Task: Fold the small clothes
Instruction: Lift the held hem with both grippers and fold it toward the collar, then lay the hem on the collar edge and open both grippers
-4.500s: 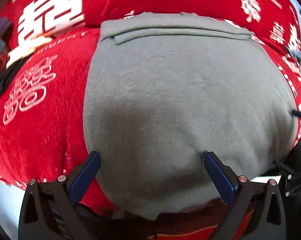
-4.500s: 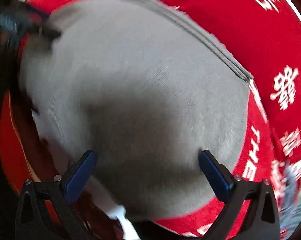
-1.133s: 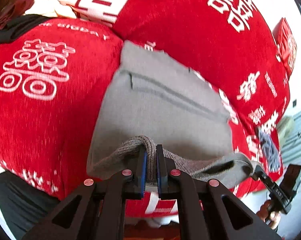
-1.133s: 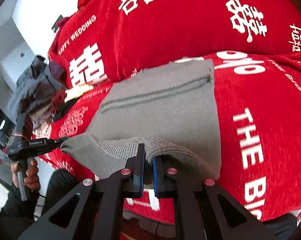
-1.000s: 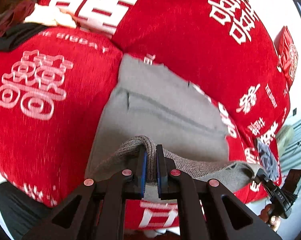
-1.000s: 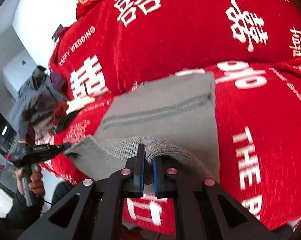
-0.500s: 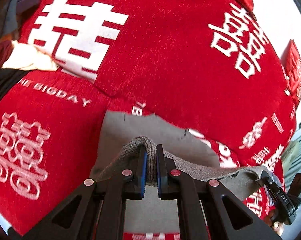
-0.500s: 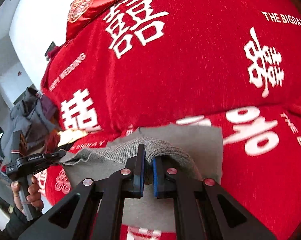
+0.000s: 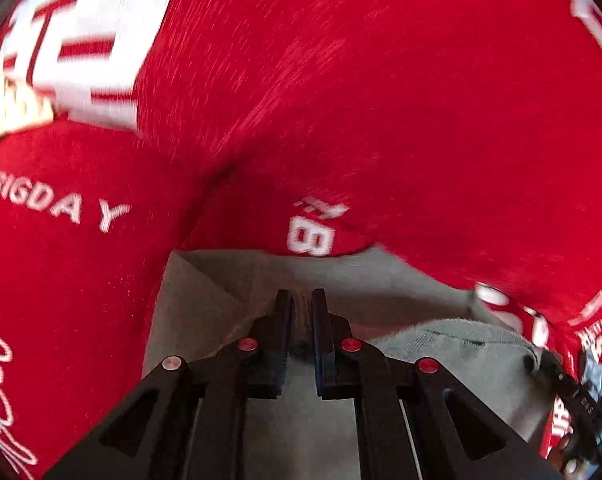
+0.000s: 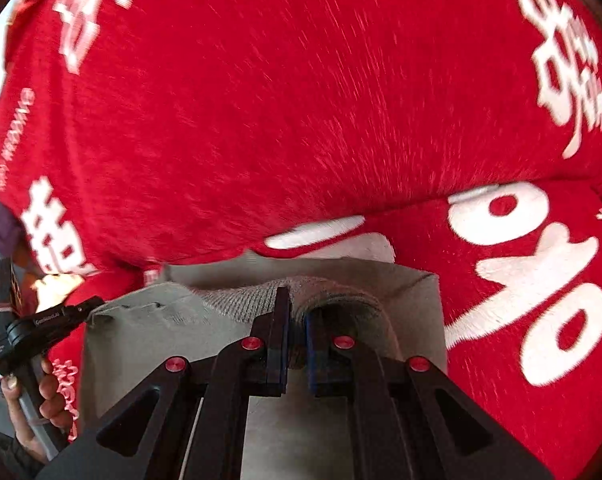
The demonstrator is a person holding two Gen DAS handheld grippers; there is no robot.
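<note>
Two tools grip one grey knit garment. The right tool pinches a raised fold of it between nearly closed jaws; the left tool, jaws narrow and just easing apart, has cloth between them at the opposite corner. The garment lies doubled over itself on a red cover printed with white characters.

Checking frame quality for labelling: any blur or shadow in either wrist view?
Left wrist: red cover streaked by motion blur, lettering smeared, left gripper sharp. Right wrist: similar streaks on the cover, right gripper sharp, grey garment shadowed near the fingers.
</note>
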